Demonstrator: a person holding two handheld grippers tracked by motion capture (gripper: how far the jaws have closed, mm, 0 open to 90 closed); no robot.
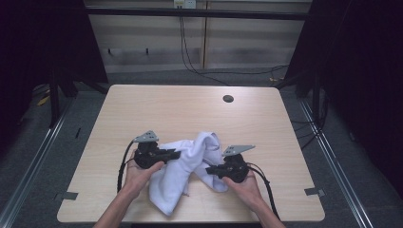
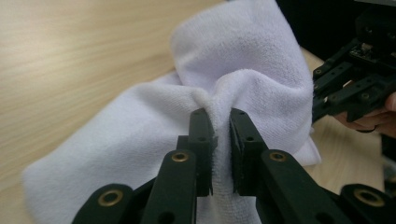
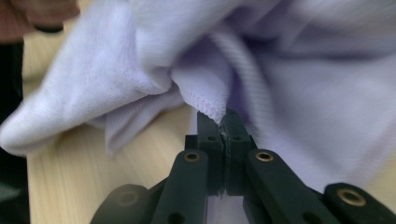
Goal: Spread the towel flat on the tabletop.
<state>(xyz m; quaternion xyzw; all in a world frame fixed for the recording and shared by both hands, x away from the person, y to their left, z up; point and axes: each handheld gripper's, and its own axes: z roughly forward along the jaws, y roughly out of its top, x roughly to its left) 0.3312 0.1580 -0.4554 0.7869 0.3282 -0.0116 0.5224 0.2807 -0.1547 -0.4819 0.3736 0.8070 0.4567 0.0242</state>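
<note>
While both jaws pinch the towel (image 1: 190, 161) (right fully closed), it bunches

The towel (image 1: 183, 164) is plain white with no print, its fuzzy pile looking faintly lilac in the right gripper view, where a stitched hem edge shows the same white. The table (image 1: 190, 109) is pale beige wood with fine straight grain lines and 1 dark round hole (image 1: 228, 99). The left gripper (image 1: 177, 154) and right gripper (image 1: 209, 169) are matt black with brass-coloured rivets, each topped by a grey plate. Black cables (image 1: 190, 57) cross the grey floor (image 1: 43, 156).
</note>
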